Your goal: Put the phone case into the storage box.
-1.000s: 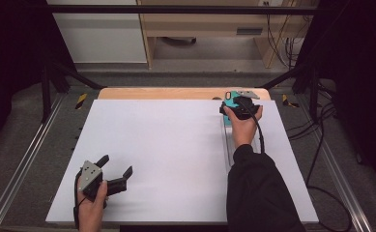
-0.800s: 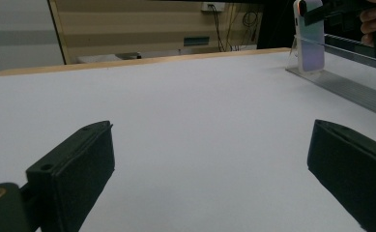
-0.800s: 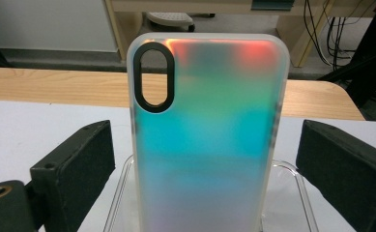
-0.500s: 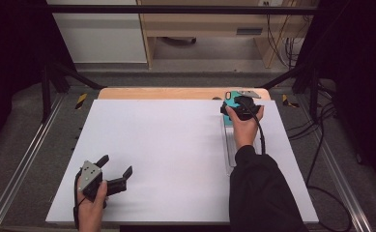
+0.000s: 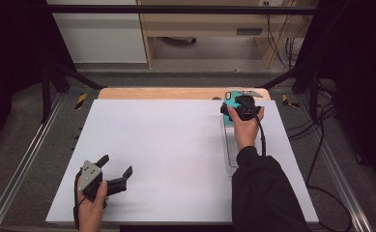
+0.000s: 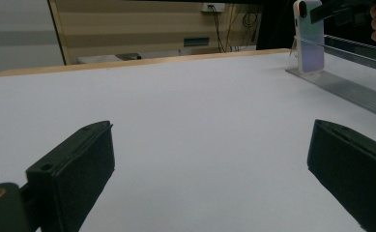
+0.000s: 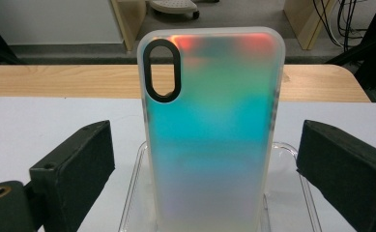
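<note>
An iridescent teal phone case (image 7: 214, 125) with an oval camera hole stands upright on a clear holder (image 7: 132, 203). My right gripper (image 7: 205, 164) is open, one jaw on each side of the case and neither touching it. From above, the case (image 5: 229, 104) is at the table's far right, with the right gripper (image 5: 238, 102) right at it. My left gripper (image 5: 116, 164) rests open near the front left of the white table (image 5: 166, 140), nothing between its jaws. The left gripper (image 6: 209, 159) sees the case (image 6: 307, 38) far off.
The clear holder is a long strip (image 5: 231, 154) running toward the person along the right side; it also appears as a rail (image 6: 350, 89). A wooden edge (image 5: 176, 93) borders the table's far side. Cables (image 5: 321, 145) lie on the floor to the right.
</note>
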The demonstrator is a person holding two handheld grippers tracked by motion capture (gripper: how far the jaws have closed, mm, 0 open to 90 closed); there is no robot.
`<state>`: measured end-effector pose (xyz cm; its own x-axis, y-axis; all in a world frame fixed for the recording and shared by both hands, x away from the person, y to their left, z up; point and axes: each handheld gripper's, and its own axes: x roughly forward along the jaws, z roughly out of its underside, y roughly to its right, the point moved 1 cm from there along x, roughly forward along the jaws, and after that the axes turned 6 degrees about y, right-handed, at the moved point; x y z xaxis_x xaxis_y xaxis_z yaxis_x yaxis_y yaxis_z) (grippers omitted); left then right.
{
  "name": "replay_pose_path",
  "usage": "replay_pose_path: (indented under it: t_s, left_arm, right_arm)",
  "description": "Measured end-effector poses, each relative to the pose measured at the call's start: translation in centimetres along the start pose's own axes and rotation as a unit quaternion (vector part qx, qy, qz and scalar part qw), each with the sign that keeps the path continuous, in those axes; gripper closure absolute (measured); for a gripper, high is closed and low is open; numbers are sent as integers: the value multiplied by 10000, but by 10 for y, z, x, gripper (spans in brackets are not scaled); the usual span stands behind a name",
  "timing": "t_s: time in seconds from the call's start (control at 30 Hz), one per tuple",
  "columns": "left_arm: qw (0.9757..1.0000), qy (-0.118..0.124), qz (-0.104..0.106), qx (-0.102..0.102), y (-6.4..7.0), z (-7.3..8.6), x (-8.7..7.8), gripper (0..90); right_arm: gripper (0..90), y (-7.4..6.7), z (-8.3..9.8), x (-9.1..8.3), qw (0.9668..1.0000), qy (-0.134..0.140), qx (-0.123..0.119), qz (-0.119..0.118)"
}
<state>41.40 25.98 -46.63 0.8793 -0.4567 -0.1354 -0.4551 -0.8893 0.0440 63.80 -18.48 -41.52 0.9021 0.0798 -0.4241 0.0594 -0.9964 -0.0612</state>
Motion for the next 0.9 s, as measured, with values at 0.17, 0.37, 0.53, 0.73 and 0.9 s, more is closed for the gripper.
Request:
replay_pose_path:
  t_s: [0.17,0.37,0.53,0.73,0.9]
  left_arm:
    - [10000,1,-12,2,0,0,0,24]
    - [10000,21,-17,-45,-2,0,0,24]
    - [10000,30,-47,-34,-2,0,-2,24]
    - [10000,27,-40,-36,-2,0,0,24]
    - [10000,33,-41,-27,-1,0,0,24]
  right_arm:
    - [66,-1,-3,-5,10000,15,-55,-44]
    - [66,-1,-4,-8,9999,-35,-83,-54]
    - [50,-1,-7,-14,9999,-55,-85,-85]
    - [51,0,-12,-22,9998,-39,-49,-168]
    - [51,6,-16,-29,9997,1,55,-219]
